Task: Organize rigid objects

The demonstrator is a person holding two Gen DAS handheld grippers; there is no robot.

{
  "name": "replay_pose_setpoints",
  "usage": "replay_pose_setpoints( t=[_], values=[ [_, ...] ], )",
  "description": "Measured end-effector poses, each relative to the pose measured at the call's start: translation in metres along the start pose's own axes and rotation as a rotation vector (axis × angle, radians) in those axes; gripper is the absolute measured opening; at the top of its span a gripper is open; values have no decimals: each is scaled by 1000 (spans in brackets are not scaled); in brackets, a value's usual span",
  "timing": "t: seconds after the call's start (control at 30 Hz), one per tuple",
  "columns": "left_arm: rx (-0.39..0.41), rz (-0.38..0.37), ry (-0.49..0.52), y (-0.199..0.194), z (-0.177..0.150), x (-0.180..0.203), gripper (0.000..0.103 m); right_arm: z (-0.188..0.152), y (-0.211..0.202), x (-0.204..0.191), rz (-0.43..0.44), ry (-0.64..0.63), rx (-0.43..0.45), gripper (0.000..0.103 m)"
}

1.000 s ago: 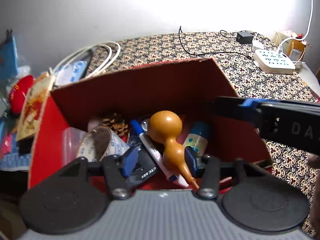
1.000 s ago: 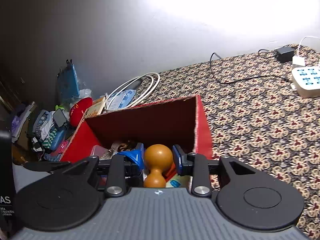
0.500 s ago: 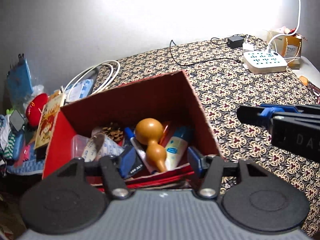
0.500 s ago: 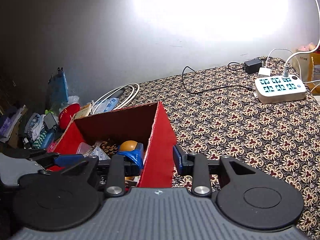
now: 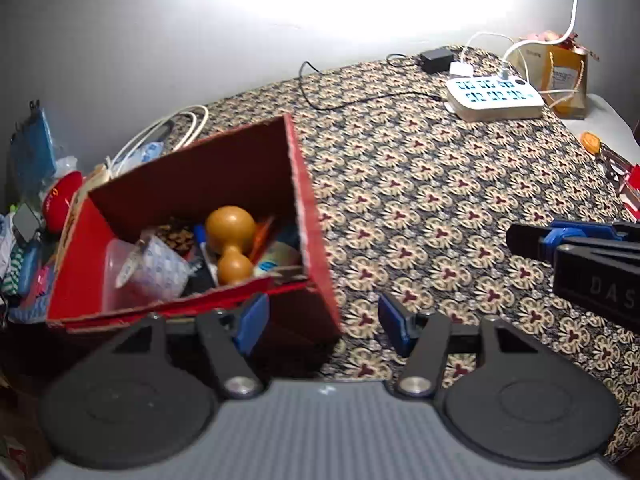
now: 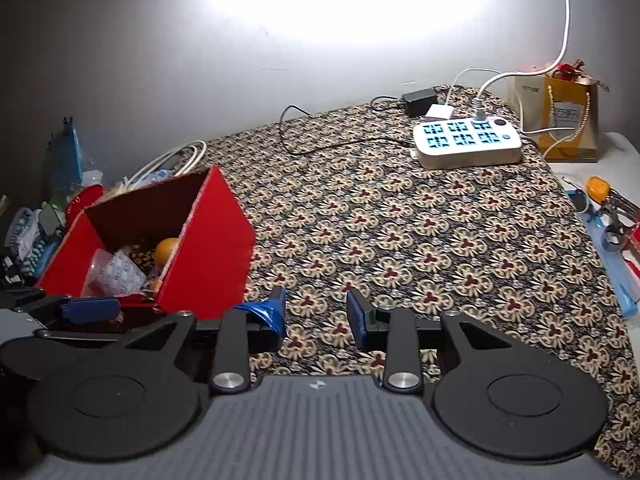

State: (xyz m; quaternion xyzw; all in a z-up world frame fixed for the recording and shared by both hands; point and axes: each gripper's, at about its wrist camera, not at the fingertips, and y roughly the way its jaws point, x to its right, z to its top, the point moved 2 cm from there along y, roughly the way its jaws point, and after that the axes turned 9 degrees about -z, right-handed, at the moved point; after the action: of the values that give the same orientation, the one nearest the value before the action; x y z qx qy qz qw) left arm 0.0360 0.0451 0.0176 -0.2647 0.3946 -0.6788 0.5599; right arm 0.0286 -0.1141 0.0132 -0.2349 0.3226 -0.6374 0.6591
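A box (image 5: 312, 216) stands at the cloth's (image 5: 440, 200) left edge, with a gourd (image 5: 230, 244) inside among other items. The power strip (image 5: 494, 98) lies far right at the back, a bag (image 5: 566, 76) behind it.

A patterned cloth-covered table (image 6: 400, 240) bears a red box (image 6: 208, 248), white power strip (image 6: 466, 142) and black adapter (image 6: 418, 100)

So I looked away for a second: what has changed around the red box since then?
Both tongs, left and right, have swung rightward, away from the red box and out over the patterned cloth. Their jaws have just been opening, with nothing between them. The gourd and the rest stay in the box.
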Motion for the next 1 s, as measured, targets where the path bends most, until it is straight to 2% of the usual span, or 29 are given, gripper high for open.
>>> replay_pose_setpoints(
  t=[0.23,0.57,0.77,1.0],
  values=[
    [-32,12,31,4,-7,39,61,-11,2,36,-71,42,-51,16],
    [-60,5,1,7,-7,49,61,-19,3,53,-91,58,-86,17],
    [-37,-17,-2,0,1,44,61,-15,-1,52,-94,73,-71,17],
    [6,0,-28,-11,10,7,63,-3,0,16,-69,50,-59,18]
  ],
)
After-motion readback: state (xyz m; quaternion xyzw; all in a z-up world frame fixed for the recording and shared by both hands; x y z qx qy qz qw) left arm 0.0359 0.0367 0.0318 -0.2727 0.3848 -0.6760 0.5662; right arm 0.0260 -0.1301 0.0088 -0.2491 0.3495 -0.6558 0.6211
